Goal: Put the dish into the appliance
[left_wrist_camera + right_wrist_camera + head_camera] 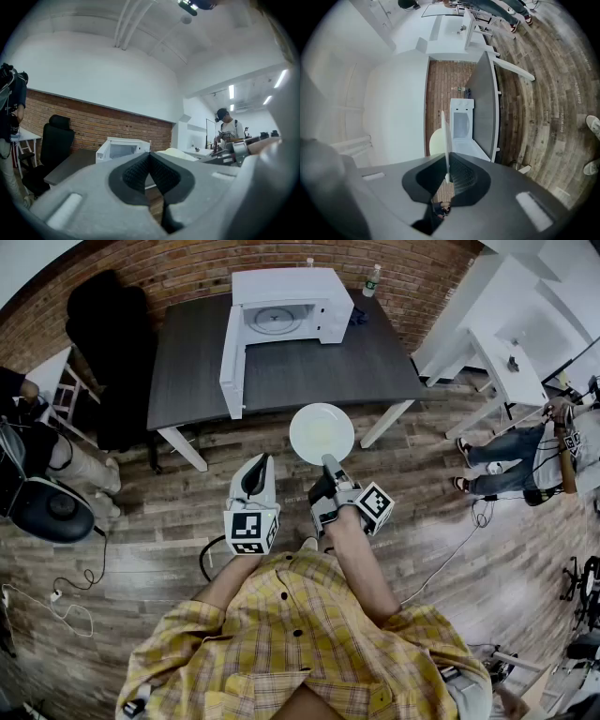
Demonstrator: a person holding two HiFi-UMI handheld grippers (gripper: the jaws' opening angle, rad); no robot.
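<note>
A white round plate [322, 433] hangs in the air in front of the dark table [309, 371], level with its front edge. My right gripper [330, 465] is shut on the plate's near rim. In the right gripper view the plate [445, 140] shows edge-on between the pads. A white microwave [281, 313] stands at the back of the table with its door [232, 357] swung wide open and its glass turntable showing. My left gripper [255, 474] is shut with nothing in it, left of the plate and pointing toward the microwave [123, 149].
A black office chair [108, 343] stands left of the table. White desks [506, 343] are at the right, with a seated person [525, 451] beside them. A bottle [371, 281] and a dark item sit at the table's back right. Cables lie on the wooden floor.
</note>
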